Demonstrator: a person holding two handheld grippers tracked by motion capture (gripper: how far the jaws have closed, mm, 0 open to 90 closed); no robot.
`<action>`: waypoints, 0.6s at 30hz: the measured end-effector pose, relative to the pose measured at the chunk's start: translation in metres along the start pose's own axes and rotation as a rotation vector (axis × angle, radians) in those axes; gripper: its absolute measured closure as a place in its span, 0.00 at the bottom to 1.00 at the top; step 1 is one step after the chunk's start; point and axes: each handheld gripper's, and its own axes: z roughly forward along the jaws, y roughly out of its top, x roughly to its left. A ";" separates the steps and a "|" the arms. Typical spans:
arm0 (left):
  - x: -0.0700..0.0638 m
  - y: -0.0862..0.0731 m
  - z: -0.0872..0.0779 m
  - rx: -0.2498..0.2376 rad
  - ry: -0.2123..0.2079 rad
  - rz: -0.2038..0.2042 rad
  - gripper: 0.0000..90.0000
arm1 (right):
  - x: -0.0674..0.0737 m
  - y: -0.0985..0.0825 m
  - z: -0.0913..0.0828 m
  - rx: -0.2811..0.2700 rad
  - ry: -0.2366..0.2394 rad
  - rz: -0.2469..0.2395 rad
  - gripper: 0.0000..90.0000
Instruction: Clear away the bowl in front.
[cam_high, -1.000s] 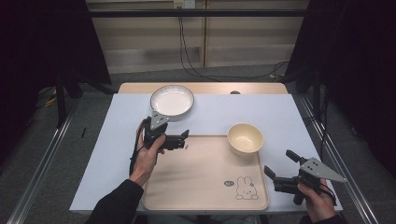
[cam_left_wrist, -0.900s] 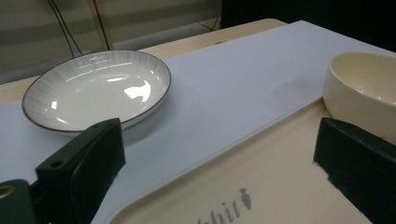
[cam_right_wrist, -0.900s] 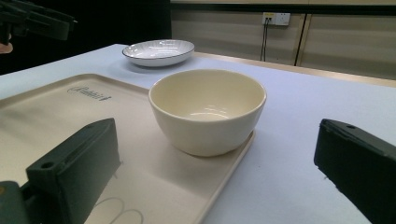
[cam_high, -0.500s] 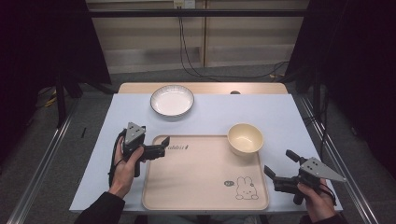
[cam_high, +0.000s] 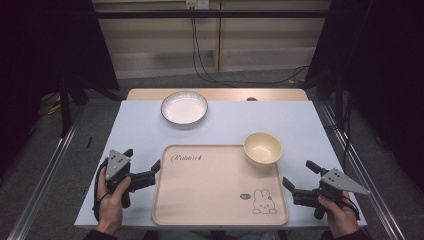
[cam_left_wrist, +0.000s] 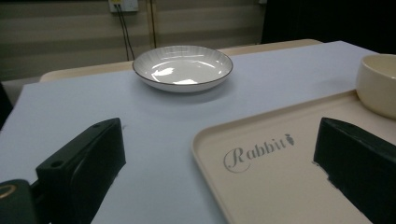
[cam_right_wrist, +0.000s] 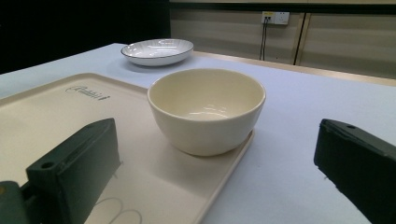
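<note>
A cream tray (cam_high: 210, 195) with a rabbit drawing lies at the near middle of the table. A cream bowl (cam_high: 263, 148) stands on its far right corner. A white plate with a dark rim (cam_high: 184, 107) sits on the table beyond the tray. My left gripper (cam_high: 143, 158) is held open just left of the tray, nothing between its jaws. At the tray's near right corner my right gripper (cam_high: 298, 172) is open and empty as well. In the left gripper view the plate (cam_left_wrist: 183, 67) lies ahead past the tray's corner (cam_left_wrist: 261, 163). The right gripper view faces the bowl (cam_right_wrist: 206, 108).
A pale blue cloth (cam_high: 300, 120) covers the table, with a wooden strip (cam_high: 220, 94) along the far edge. Dark curtains hang on both sides and cables run down the back wall. Metal rails flank the table on the floor.
My left gripper has drawn back from near the plate toward the person and leftward, ending beside the tray's left edge. The right gripper has stayed where it was.
</note>
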 end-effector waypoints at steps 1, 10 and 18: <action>0.001 -0.002 -0.004 -0.004 0.002 -0.018 0.02 | 0.000 0.000 0.000 0.000 -0.001 0.000 0.00; 0.001 -0.018 -0.033 -0.017 0.031 -0.043 0.01 | -0.001 0.000 -0.001 -0.004 -0.001 0.000 0.00; 0.010 -0.027 -0.051 -0.016 0.087 -0.064 0.01 | 0.000 0.000 -0.001 -0.002 -0.003 0.001 0.00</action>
